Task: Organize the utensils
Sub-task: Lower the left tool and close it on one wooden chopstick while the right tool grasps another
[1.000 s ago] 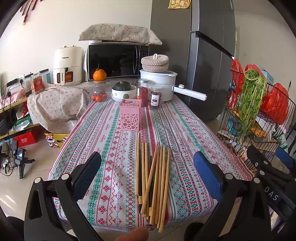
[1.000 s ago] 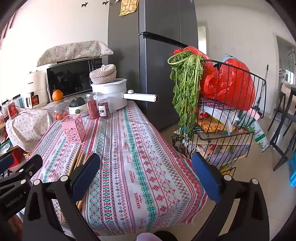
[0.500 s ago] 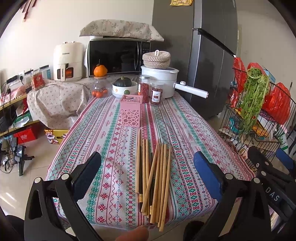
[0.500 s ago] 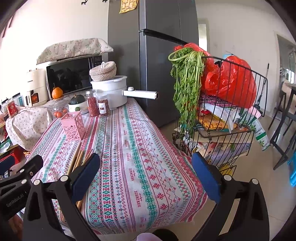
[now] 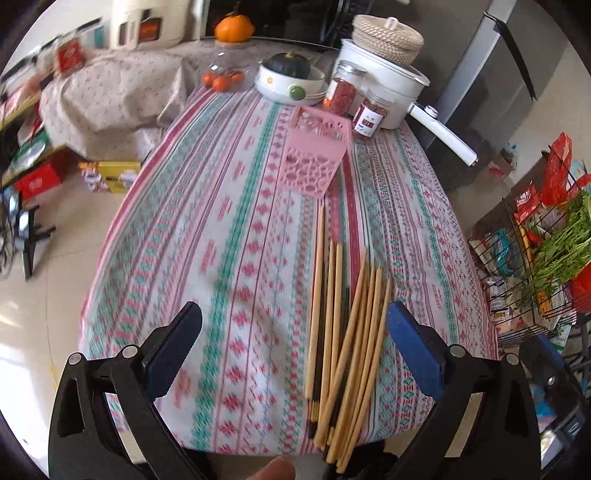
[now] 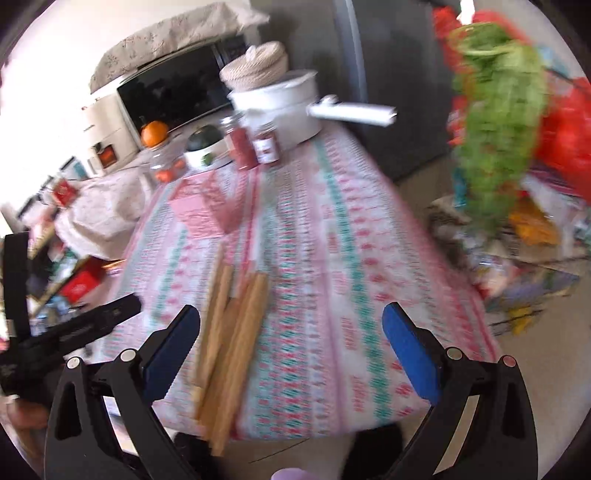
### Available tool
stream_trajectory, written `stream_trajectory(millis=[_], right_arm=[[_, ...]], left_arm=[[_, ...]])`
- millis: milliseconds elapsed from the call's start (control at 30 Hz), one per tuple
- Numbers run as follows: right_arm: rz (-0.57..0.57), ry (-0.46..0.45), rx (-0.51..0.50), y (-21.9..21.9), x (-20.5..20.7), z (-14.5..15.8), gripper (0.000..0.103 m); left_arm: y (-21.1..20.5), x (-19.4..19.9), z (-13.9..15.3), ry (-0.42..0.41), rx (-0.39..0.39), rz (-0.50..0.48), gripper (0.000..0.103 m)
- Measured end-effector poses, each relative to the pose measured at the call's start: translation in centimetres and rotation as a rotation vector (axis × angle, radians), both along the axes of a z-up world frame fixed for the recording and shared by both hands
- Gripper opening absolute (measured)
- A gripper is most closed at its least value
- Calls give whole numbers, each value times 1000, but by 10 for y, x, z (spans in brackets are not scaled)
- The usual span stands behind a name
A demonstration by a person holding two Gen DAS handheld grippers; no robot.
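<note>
chopsticks point(image 5: 343, 332): a loose bundle of pale wooden sticks with a few dark ones among them, lying lengthwise on the patterned tablecloth point(image 5: 221, 229) at the near end of the table; their near ends reach the table edge.
pink holder point(image 5: 314, 155): perforated pink container lying tipped on the cloth just beyond the far tips of the chopsticks, not touching them as far as can be seen.
left gripper point(image 5: 291, 332): fingers spread wide, nothing between them; it hangs above the near table end, and its right finger point(image 5: 413, 350) sits just beside the outermost sticks. contact cannot be confirmed.
right gripper point(image 6: 291, 332): fingers likewise spread wide and empty, above the near right part of the table; the chopsticks point(image 6: 229, 332) lie close to its left finger point(image 6: 166, 354). this view is motion-blurred.
change from earlier frames: both cameras now tilt down onto the table and stand closer to it; the sticks fill more of each view, and the upper wall and fridge top have left the left view. both finger gaps are unchanged.
chopstick and holder position: unchanged on the cloth.
background: white pot point(image 5: 384, 85) with a woven lid, two jars of red contents point(image 5: 343, 94) and an orange point(image 5: 234, 27) at the far end; a wire basket with greens point(image 6: 495, 147) stands right of the table.
</note>
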State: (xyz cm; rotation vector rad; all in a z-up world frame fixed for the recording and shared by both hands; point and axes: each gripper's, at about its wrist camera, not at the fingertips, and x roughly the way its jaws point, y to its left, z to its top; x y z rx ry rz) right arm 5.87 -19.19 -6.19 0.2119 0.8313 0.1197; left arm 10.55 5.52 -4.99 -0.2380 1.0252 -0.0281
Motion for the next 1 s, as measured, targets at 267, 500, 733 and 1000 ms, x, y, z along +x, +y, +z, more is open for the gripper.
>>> stream_trajectory(millis=[267,500,733,1000], right_arm=[[-14,192,175,-7,72,-29,96],[-142,326,172,-25,97,-85,96],[-150,321,43,-11,104,-89,96],[-157,390,53,-15,108,-106,96]], left_arm=[[-1,66,-47,230,-57,38,75],[-15,103,-83,248,-48,42,54],[-27,139,-93,228,-6,44,42],[-46,147,-102,202,154,45,17]])
